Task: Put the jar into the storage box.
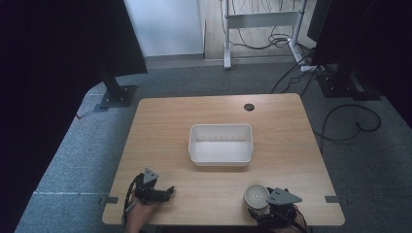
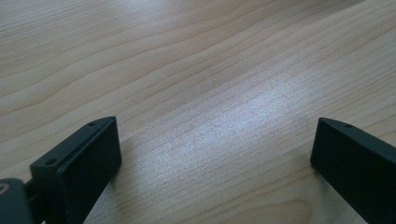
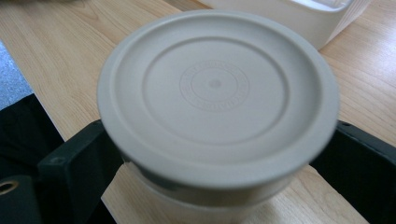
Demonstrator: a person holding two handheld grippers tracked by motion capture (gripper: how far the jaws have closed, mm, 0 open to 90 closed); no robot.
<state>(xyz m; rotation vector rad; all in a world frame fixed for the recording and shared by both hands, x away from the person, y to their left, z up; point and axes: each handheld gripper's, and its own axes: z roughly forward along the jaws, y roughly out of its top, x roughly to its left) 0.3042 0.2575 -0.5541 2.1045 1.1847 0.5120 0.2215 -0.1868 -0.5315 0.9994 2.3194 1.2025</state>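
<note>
Container (image 3: 217,100), round, lidded, clamped below its rim in right gripper (image 1: 266,203) at 5 o'clock: likely light, rigid, slick plastic. Left gripper (image 1: 163,193) apart, empty, 7 o'clock.

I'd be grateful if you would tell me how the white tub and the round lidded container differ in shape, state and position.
The white tub is rectangular; the round lidded container is circular. The tub is open-topped and looks empty, while the container is closed by its lid. The tub stands free mid-table; the container sits at the near edge between the jaws of the right gripper. Both are pale plastic and upright.
</note>
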